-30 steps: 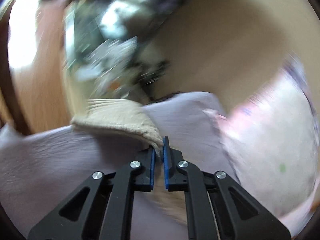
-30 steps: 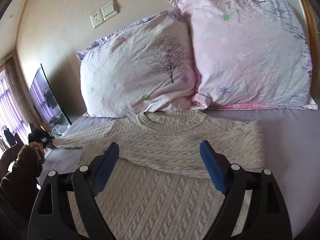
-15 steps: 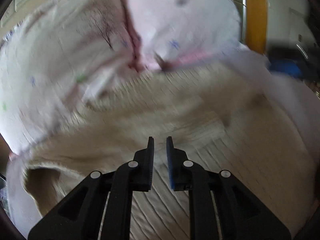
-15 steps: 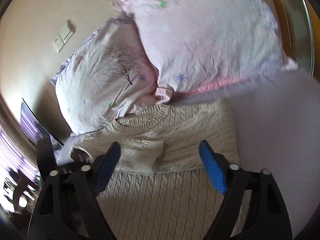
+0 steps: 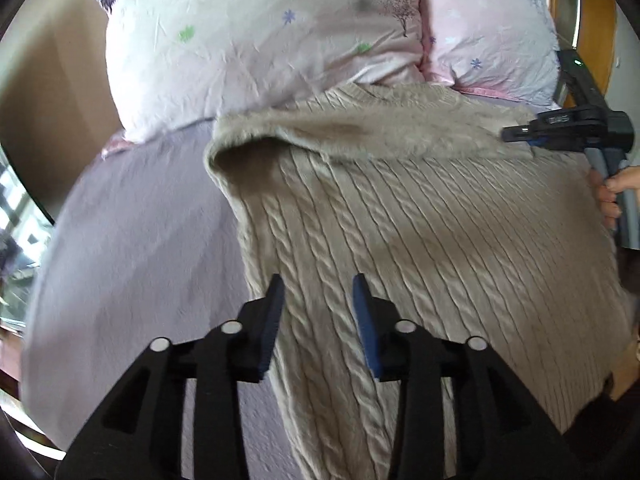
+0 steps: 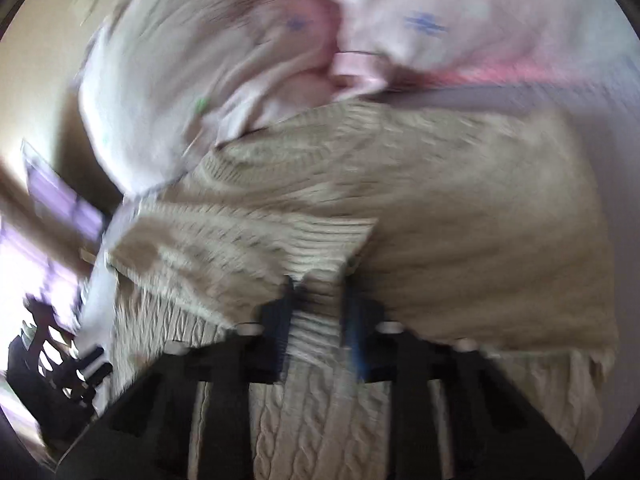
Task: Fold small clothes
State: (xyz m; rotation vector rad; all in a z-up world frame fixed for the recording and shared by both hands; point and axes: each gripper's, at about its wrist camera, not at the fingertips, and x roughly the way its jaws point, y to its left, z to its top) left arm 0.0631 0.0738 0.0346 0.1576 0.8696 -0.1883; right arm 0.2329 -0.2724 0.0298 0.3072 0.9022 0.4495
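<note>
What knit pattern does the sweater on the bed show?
Beige cable knit sweater; clearest in the left wrist view.

Both views close, apparently facing pillows [image 5: 264, 40]

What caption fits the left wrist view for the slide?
Open left gripper above a cable-knit sweater with sleeves folded in, on a bed below two pillows.

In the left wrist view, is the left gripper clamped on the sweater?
No: the left gripper stands open above the cable-knit sweater, with knit showing in the gap between its jaws.
</note>
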